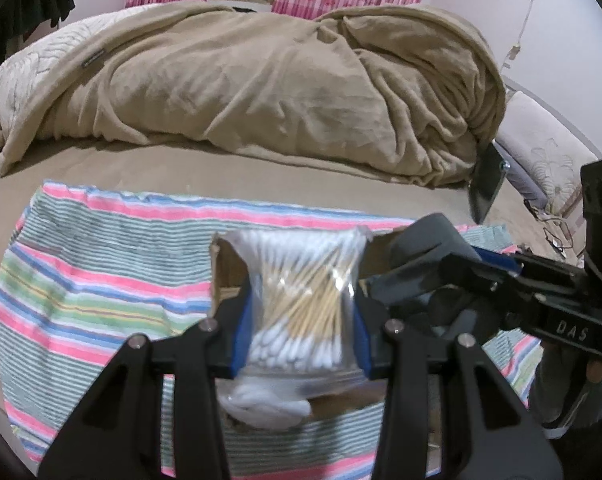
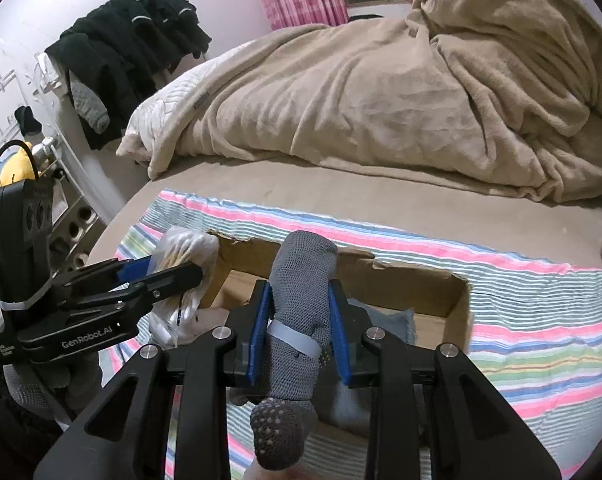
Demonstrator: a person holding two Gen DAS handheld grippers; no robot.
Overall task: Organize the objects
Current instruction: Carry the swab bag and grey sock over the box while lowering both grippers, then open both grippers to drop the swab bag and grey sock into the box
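My left gripper (image 1: 301,320) is shut on a clear bag of cotton swabs (image 1: 301,300) and holds it over the left end of an open cardboard box (image 1: 225,268). The bag also shows in the right wrist view (image 2: 185,264). My right gripper (image 2: 301,316) is shut on a rolled pair of grey socks (image 2: 301,304) with grip dots, held above the box (image 2: 441,296). The socks show in the left wrist view (image 1: 421,248) at the right of the bag. The box sits on a striped cloth (image 1: 101,272) on the bed.
A heaped beige blanket (image 1: 281,92) fills the far half of the bed. A dark tablet-like stand (image 1: 487,188) leans at the right edge. Black clothes (image 2: 133,48) hang on a rack at the left wall. Blue fabric (image 2: 393,320) lies inside the box.
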